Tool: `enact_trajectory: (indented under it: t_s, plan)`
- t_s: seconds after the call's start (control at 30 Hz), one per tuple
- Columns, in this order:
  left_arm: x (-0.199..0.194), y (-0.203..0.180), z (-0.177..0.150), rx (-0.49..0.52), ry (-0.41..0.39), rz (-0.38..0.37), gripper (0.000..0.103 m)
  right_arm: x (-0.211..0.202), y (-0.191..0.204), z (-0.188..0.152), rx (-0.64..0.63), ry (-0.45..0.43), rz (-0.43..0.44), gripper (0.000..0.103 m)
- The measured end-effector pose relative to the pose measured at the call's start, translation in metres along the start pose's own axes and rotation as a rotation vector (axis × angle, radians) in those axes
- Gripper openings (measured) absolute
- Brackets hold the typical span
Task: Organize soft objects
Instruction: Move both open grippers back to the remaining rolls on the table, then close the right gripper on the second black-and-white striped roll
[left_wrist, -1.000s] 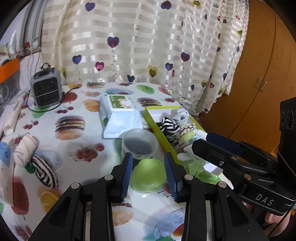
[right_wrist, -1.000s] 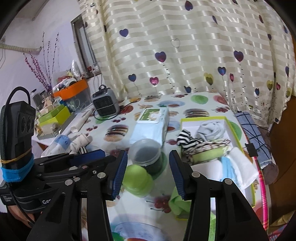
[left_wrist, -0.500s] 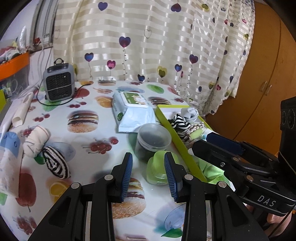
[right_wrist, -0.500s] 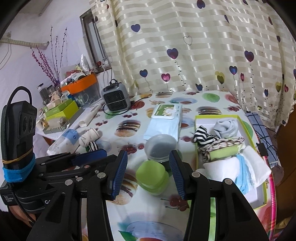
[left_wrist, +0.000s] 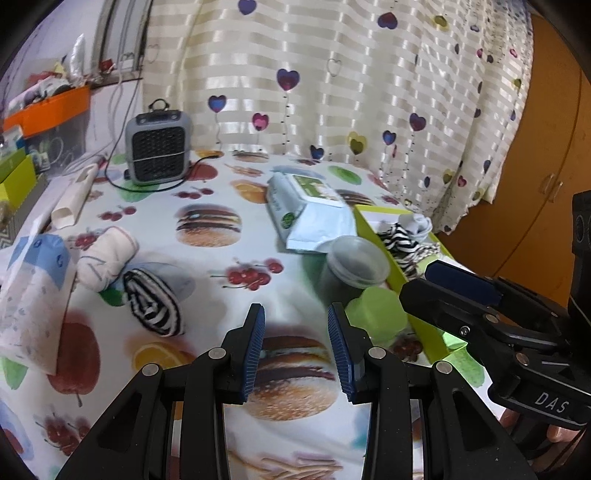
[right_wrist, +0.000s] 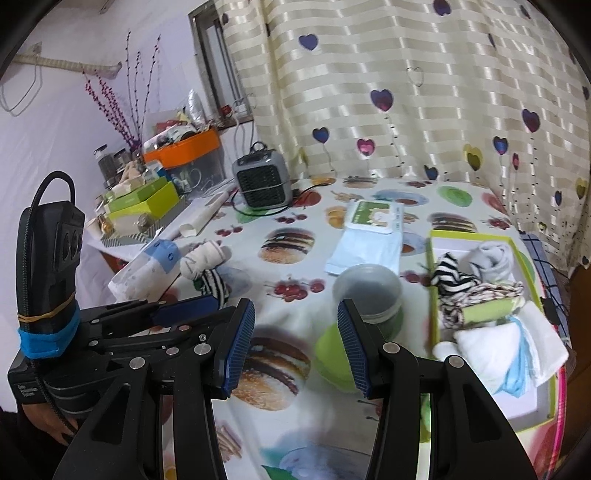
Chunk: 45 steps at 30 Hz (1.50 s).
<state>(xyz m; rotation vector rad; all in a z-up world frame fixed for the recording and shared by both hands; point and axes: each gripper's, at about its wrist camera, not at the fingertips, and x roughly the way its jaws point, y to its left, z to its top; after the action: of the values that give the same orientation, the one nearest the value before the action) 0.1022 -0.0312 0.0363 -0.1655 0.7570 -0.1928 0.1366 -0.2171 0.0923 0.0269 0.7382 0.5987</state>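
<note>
Black-and-white striped rolled sock (left_wrist: 153, 302) lies on fruit-and-burger print tablecloth (left_wrist: 207, 280) at 10 o'clock of left gripper (left_wrist: 297, 343), touching cream rolled sock (left_wrist: 105, 256). Green-rimmed cardboard box (right_wrist: 432, 280) with sorted fabrics sits at 2 o'clock of right gripper (right_wrist: 295, 343). Both claws gape partway, hold nothing. Judged best: swing left claw over striped roll, straddle its middle, pinch firmly, avoid cream neighbour.

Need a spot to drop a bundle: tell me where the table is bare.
Free: the stretch between the striped roll and the clear tub, and between the heater and the wipes pack. Crowded: the green tray and the left edge by the cream bundle.
</note>
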Motion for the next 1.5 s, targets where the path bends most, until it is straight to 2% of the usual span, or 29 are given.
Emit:
enact_trajectory:
  t_s: [0.57, 0.83, 1.23, 1.5]
  plan:
    - [-0.005, 0.053, -0.014, -0.063, 0.007, 0.085, 0.034, 0.041, 0.038, 0.007, -0.067, 0.061, 0.092, 0.048]
    - [-0.009, 0.091, -0.021, -0.119, 0.014, 0.141, 0.034, 0.077, 0.056, 0.006, -0.099, 0.129, 0.137, 0.048]
    - [-0.025, 0.132, -0.017, -0.161, -0.019, 0.202, 0.034, 0.149, 0.082, 0.012, -0.152, 0.225, 0.180, 0.048]
    - [-0.024, 0.144, -0.007, -0.154, -0.029, 0.207, 0.034, 0.177, 0.085, 0.014, -0.133, 0.255, 0.182, 0.048]
